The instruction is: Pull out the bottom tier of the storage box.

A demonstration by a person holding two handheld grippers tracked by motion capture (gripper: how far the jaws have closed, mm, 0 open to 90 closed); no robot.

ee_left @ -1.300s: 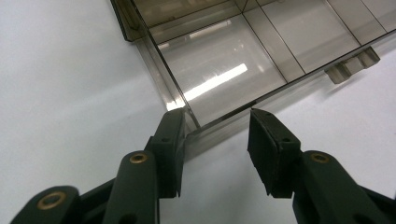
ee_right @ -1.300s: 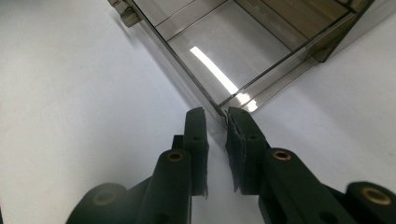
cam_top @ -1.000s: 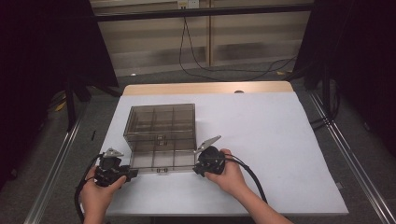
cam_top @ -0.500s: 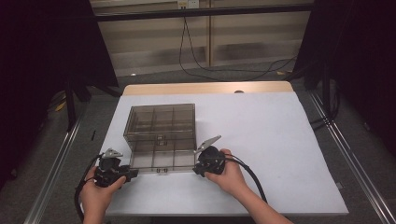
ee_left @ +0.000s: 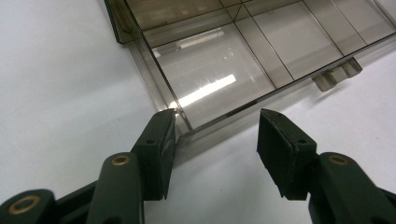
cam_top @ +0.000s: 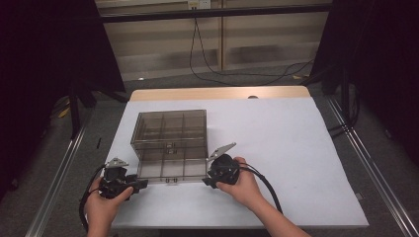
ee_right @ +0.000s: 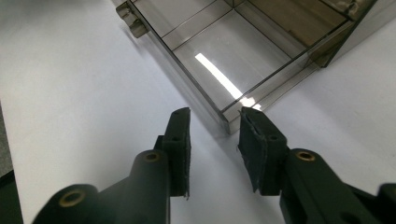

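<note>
A smoky transparent plastic compartment box (cam_top: 170, 145), lid open, lies on the white table mat (cam_top: 296, 148). The left gripper (ee_left: 217, 135) and right gripper (ee_right: 214, 133) flank its near corners, jaws just opening, spread, pinching nothing. A black cable (cam_top: 269, 185) trails behind the right gripper.

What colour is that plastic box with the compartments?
The box is a see-through smoky grey-brown; the left gripper view shows it best.

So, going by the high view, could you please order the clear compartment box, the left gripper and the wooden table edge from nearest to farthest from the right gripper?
1. Clear compartment box: its near right corner sits right at the right gripper.
2. Left gripper: across the box's front, at the near left.
3. Wooden table edge: far side, beyond the white mat.
</note>
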